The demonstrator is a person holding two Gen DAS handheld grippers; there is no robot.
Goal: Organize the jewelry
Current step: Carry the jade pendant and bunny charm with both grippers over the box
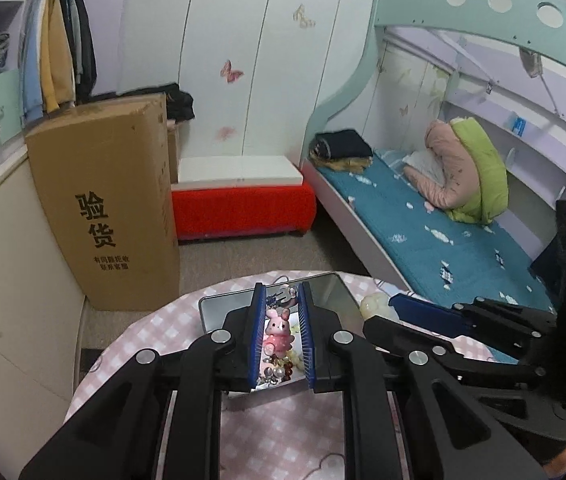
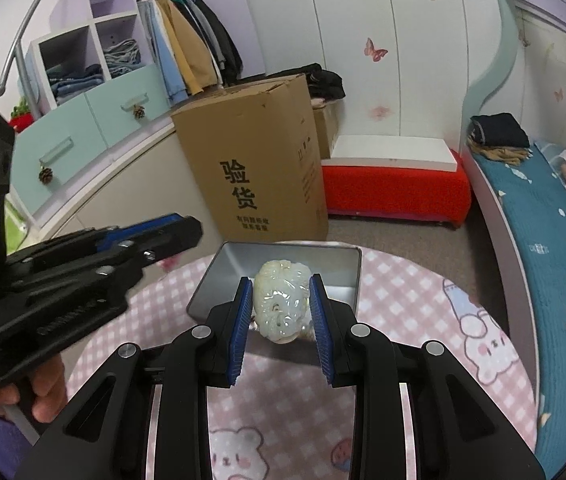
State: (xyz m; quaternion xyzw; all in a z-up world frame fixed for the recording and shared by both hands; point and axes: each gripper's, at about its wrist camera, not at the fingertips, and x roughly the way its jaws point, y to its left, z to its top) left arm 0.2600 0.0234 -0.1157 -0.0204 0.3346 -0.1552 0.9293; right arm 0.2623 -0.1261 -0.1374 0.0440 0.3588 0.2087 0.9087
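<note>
Left tongs (image 1: 281,320) clamp a pink rabbit charm (image 1: 277,330) between their blue pads (image 1: 257,320); a tangle of beads (image 1: 279,366) and small metal bits hangs with it toward the base of the pads, and a silvery clasp (image 1: 285,294) shows near the fingertips. Whether the charm and beads are one string I cannot tell. Seen from the left wrist, this bundle sits over a shallow metal tin (image 1: 335,292) on the worktop (image 1: 283,432).

Right tongs (image 2: 281,296) are closed on a pale carved pendant (image 2: 281,300), whitish green, pinched at both sides by the blue pads (image 2: 243,320). In the right wrist view the pendant is at the near edge of the same tin (image 2: 347,268); whether it touches the tin cannot be told. In the left wrist view the pendant (image 1: 377,306) shows just right of the tin, at the tip of the right tongs.

A pink checked cloth with cartoon bears (image 2: 483,352) covers the round worktop. Behind it stands a tall cardboard box (image 2: 259,160) printed with black characters, then a red bench with a white top (image 2: 395,184). A bed with a blue patterned sheet (image 1: 423,232) lies to the right, with folded quilts (image 1: 467,168) on it. Clothes hang on a rail (image 2: 187,48) at the left, above mint drawers (image 2: 83,132).
</note>
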